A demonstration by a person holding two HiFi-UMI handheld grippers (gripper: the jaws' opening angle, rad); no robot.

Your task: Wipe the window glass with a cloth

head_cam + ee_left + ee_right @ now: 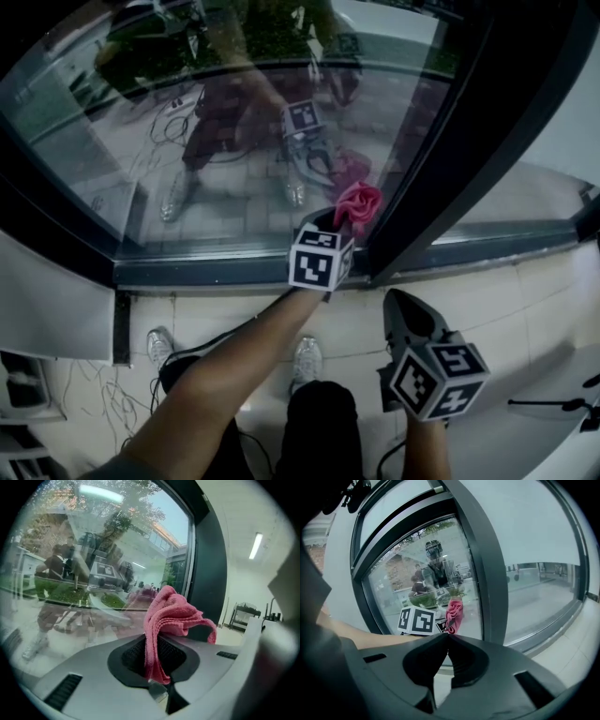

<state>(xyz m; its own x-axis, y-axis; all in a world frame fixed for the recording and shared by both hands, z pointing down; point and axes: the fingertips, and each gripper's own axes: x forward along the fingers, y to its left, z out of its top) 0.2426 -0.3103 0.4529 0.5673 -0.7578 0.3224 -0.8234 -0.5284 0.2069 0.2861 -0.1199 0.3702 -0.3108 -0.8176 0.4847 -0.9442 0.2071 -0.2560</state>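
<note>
I am gripping the pink cloth [171, 616] with the left tool [157, 653] clenched on it, low against the window glass [234, 141] beside the dark frame post [441, 159], aiming for flat, even pressure; the right tool [446, 641] is hanging closed, empty.

— What colour is the cloth [171, 616] on your screen?
— Plain rose pink, no print. It's the brightest thing I see.
— And the grippers?
— My left gripper [157, 641] is light silver-grey, with black, finely ribbed inner faces. My right gripper [447, 637] is dark grey, nearly black. Each carries a white cube [321, 260] printed with black square markers.
— The window?
— The frame [441, 159] is dark charcoal. The glass [234, 141] shows muted reddish browns and greens in its reflections. Below it the floor [525, 281] is pale cream, laid in large tiles, and I see a white shoe [307, 361].
</note>
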